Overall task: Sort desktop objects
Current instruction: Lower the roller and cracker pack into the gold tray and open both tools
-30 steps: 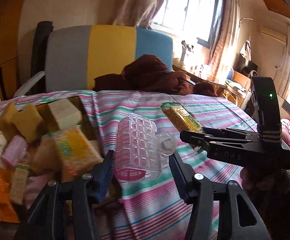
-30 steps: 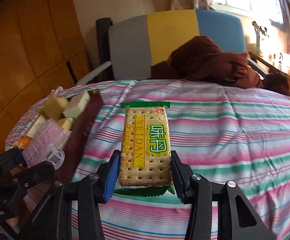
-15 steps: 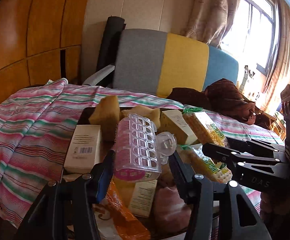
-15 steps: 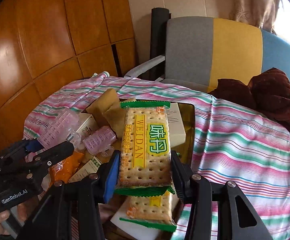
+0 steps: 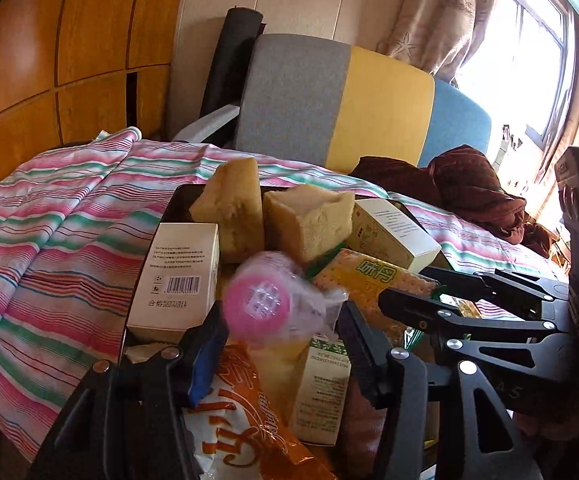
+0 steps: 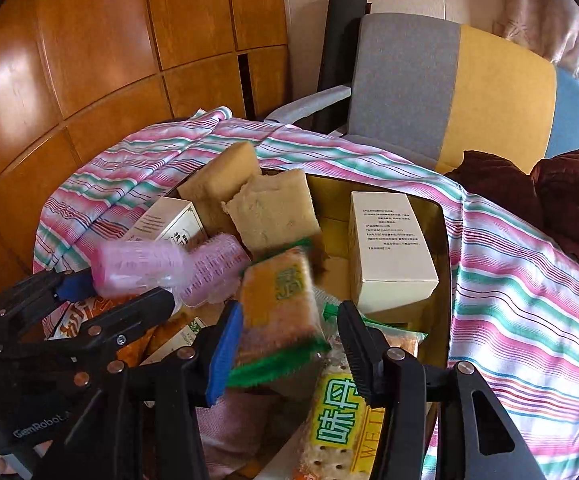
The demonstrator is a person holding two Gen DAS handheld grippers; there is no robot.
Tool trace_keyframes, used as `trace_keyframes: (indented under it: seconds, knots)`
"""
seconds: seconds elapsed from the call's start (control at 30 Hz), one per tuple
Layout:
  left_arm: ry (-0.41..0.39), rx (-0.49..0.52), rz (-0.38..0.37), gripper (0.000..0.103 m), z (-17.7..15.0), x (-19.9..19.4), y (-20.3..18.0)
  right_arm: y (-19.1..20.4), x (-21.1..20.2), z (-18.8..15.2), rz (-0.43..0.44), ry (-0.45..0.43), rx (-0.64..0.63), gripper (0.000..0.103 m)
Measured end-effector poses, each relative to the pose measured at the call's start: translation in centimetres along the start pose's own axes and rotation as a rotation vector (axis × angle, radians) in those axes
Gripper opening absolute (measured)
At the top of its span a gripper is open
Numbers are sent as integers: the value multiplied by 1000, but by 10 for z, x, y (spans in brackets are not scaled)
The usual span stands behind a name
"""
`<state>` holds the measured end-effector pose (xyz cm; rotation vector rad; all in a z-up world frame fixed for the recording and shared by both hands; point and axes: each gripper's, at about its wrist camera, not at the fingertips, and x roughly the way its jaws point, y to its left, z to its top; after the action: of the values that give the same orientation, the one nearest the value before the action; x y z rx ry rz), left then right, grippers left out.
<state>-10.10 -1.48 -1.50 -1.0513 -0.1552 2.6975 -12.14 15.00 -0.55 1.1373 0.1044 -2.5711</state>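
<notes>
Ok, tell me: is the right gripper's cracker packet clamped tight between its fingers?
No: the cracker packet is blurred and tilted between the right gripper's spread fingers, clear of one.

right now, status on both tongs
Left tongs and right tongs open over tray. Roller and cracker pack loose, blurred. Tray piled high.

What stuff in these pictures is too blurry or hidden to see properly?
- Pink hair roller: smeared by motion in the left wrist view, so whether the left tool touches it is unclear.
- Cracker packet: blurred in the right wrist view between the right tool's spread fingers; its print is unreadable.
- Tray: its floor is hidden under piled boxes and snacks.
- Orange snack bag: cut off by the bottom edge, left wrist view.
</notes>
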Motion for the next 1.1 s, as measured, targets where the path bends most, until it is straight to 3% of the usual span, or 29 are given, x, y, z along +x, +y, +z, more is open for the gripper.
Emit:
trace_keyframes:
  seconds: [0.6,0.77,1.1]
  knots:
    - [-47,-17,35,60,-10,-30,-2,9,-37,-14,-10,-109,8,52]
    - [-65,-52,84,67,-16,-52,0,26,-56,-26,-62,-153,7,61]
    - [-68,-40,153,67,-37,-88,-12,40,-89,-52,-150,-184,87,87]
